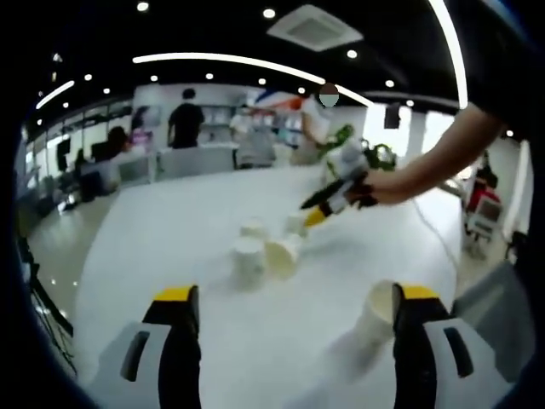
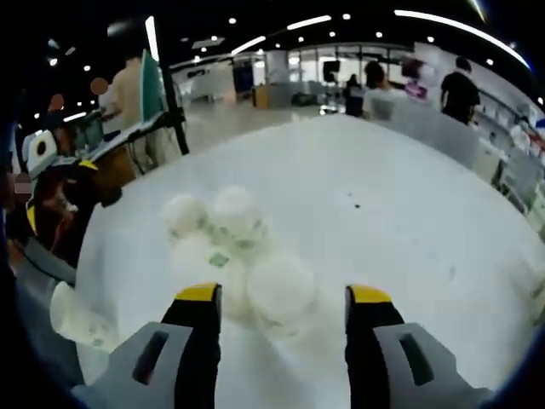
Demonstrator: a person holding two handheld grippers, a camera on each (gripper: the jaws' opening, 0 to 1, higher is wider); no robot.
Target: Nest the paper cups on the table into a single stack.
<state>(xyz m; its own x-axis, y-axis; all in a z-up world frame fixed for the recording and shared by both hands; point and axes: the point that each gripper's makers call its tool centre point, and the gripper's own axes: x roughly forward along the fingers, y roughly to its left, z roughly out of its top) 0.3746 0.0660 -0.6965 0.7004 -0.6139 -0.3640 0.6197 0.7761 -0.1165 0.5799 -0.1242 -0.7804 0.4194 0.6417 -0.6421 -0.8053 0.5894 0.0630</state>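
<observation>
Several white paper cups [image 1: 249,256] stand and lie in a cluster in the middle of the white table [image 1: 170,230]. One more cup [image 1: 375,311] sits just inside the right jaw of my left gripper [image 1: 296,298], whose jaws stand wide apart and open. My right gripper [image 1: 328,204], held by a hand, reaches the far side of the cluster. In the right gripper view the right gripper [image 2: 284,298] is open, with the nearest cup [image 2: 281,290] between its jaws and other cups [image 2: 238,213] beyond. A single cup [image 2: 77,319] lies on its side at the left.
The table's edge [image 2: 102,221] curves along the left of the right gripper view, with my left gripper [image 2: 72,183] past it. People, desks and chairs [image 1: 183,128] stand beyond the far side. Bare tabletop [image 2: 409,196] stretches to the right of the cups.
</observation>
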